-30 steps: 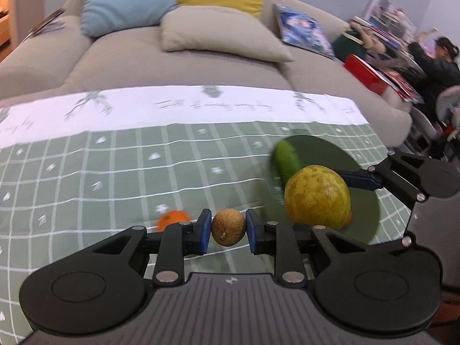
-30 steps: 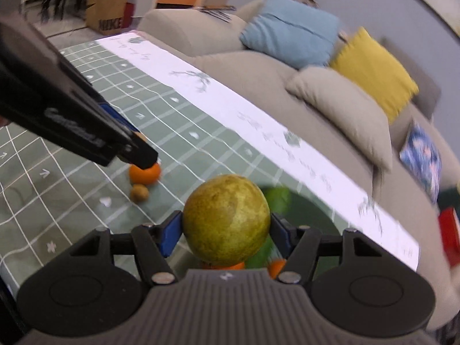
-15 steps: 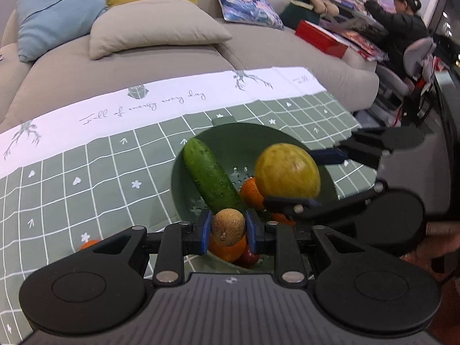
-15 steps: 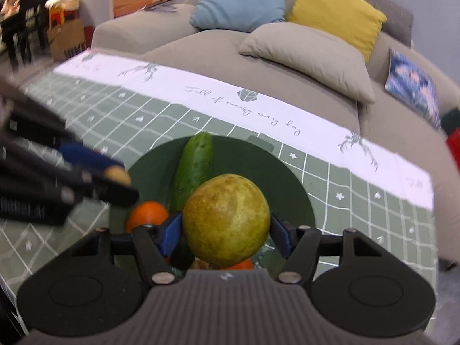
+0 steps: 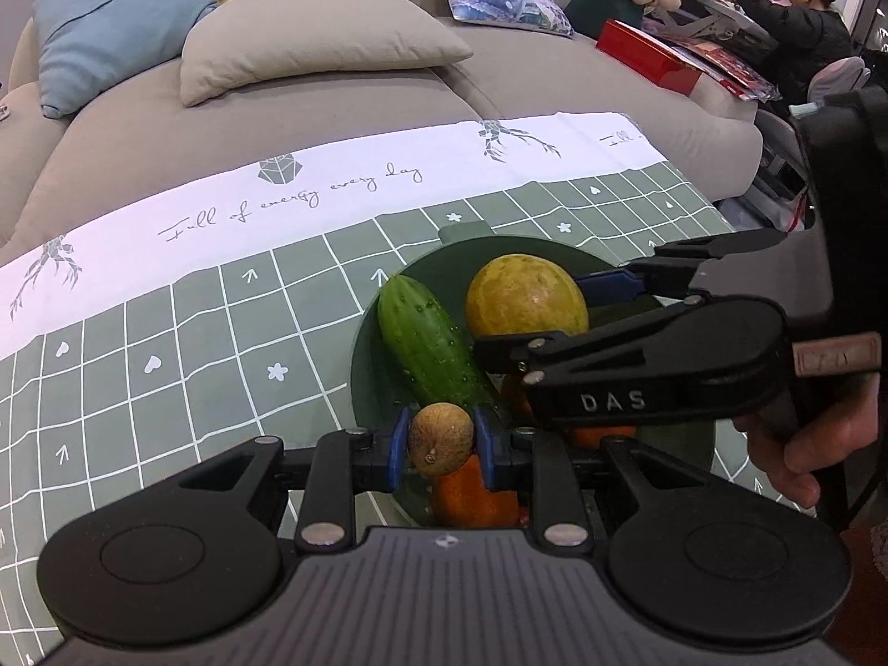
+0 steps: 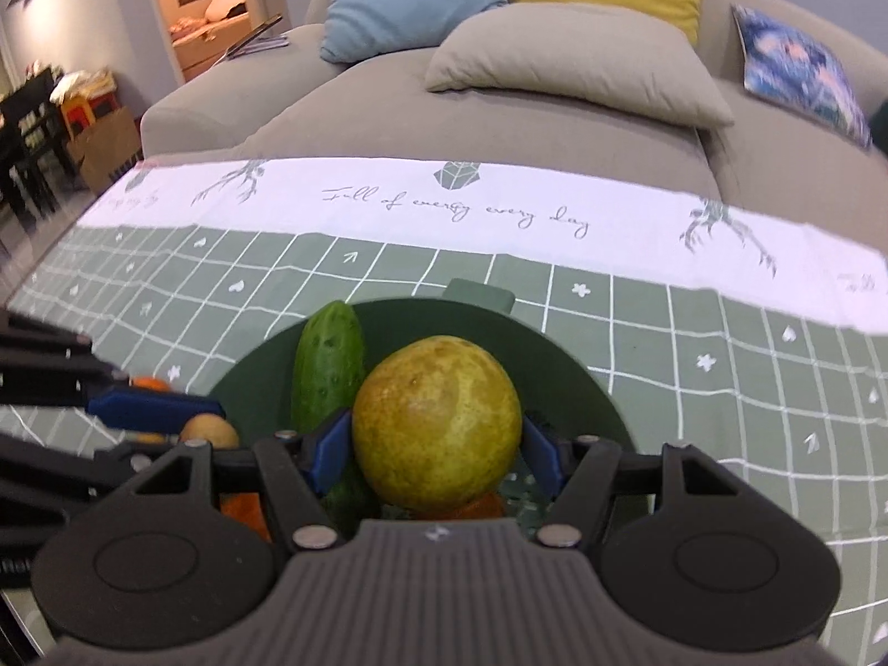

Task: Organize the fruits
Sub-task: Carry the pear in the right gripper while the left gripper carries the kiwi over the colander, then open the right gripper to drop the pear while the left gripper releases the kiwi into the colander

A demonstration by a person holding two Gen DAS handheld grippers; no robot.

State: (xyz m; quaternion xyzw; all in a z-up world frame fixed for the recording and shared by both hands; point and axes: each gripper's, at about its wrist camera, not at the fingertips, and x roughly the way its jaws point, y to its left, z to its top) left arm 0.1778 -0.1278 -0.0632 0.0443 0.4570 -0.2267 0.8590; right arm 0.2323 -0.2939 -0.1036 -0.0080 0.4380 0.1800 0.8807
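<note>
Left wrist view: the left gripper (image 5: 438, 441) has its jaws clenched on a small round tan-brown fruit (image 5: 441, 438), blue pads pressing it from both sides, just above the near rim of the dark green round bowl (image 5: 366, 355).
Right wrist view: the right gripper (image 6: 435, 447) has its jaws clamped on a large round yellow-green fruit (image 6: 437, 422) – held over the middle of the same bowl (image 6: 583, 377).
Bowl contents: a long bumpy green cucumber (image 5: 427, 347) lies slantwise along the bowl's left side, with orange round fruits (image 5: 472, 491) below the held pieces; how many there are I cannot tell.
Cucumber from the right: in the right wrist view the cucumber (image 6: 327, 369) sits just left of the large fruit, its far tip at the rim.
Grippers together: the right gripper (image 5: 560, 308) reaches in from the right, its black arm crossing just behind and to the right of the small fruit; a hand (image 5: 816, 444) grips its handle at the right edge.
Left gripper from the right: its blue pad and the small tan fruit (image 6: 208, 432) show at the bowl's left edge.
Outside the bowl: one small orange fruit (image 6: 149, 384) rests on the cloth, left of the bowl.
Tabletop: covered by a green grid-patterned cloth with a white lettered band (image 5: 166, 366).
Background: a grey sofa with cushions (image 5: 311, 44) – and a seated person (image 5: 799, 16) far right.
</note>
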